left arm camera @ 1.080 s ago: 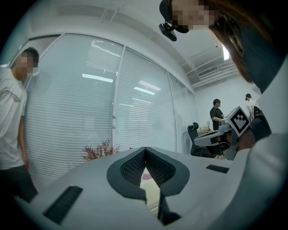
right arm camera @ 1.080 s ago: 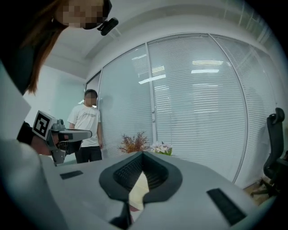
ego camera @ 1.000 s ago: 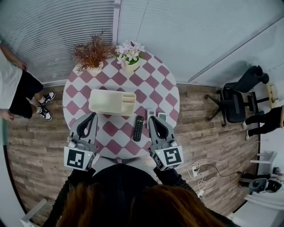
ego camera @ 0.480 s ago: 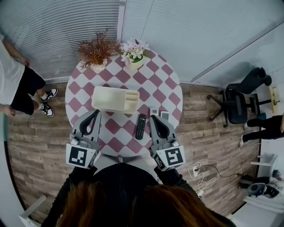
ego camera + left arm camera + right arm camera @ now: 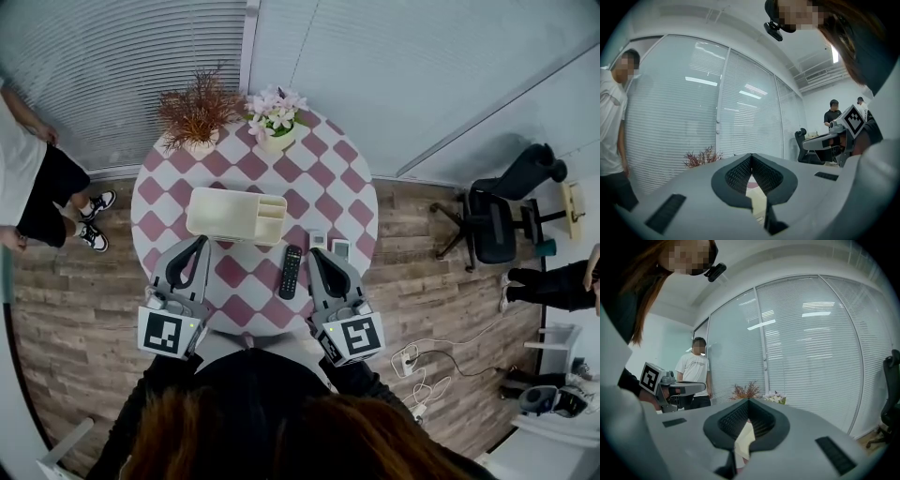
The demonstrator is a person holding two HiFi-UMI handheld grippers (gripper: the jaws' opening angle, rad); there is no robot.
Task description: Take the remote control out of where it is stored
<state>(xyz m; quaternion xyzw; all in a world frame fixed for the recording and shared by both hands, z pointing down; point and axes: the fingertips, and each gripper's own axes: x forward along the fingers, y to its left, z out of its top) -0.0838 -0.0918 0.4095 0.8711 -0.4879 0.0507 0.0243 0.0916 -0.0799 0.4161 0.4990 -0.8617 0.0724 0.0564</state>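
Left tongs [image 5: 198, 243] and right tongs [image 5: 316, 253] closed and empty over the table's [image 5: 251, 167] near edge, remote [image 5: 292, 272] flat between them, outside the cream box [image 5: 234, 216]; seemingly already taken out.

The round table [image 5: 323, 178] has a smooth, matt pink-and-white checked covering. The cream box-shaped organiser [image 5: 225, 214] looks like matt plastic. The slim black remote control [image 5: 292, 272] looks like dark plastic. The left hand-held gripper [image 5: 196, 246] and right hand-held gripper [image 5: 315, 255] have matt grey plastic shells. Their black pads [image 5: 736, 176] are finely ribbed. The floor [image 5: 75, 300] shows brown wood-grain planks.
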